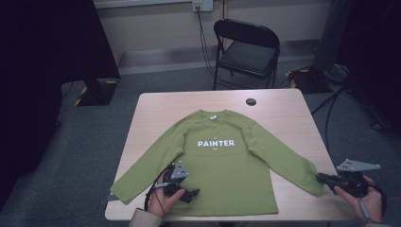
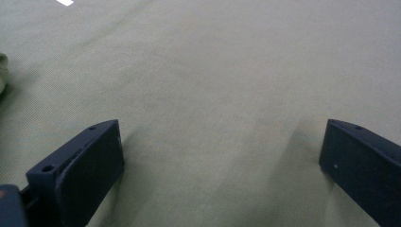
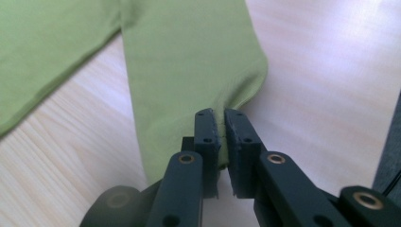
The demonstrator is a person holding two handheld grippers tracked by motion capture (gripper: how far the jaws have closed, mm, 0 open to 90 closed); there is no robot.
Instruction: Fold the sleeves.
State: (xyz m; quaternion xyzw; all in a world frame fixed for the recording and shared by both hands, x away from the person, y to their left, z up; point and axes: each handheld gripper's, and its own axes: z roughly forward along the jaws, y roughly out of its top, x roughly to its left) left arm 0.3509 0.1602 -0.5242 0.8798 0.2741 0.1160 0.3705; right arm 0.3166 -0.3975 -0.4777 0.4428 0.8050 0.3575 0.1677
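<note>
A green shirt (image 1: 215,163) lies spread flat, front up, on the desk (image 1: 279,106). Left tongs (image 1: 187,191) rest wide open on the shirt's lower body, gripping nothing. Right tongs (image 3: 221,142) are clamped on the cuff (image 3: 236,101) at the shirt's right — likely the first fold. Next: carry that sleeve inward across the chest.
</note>
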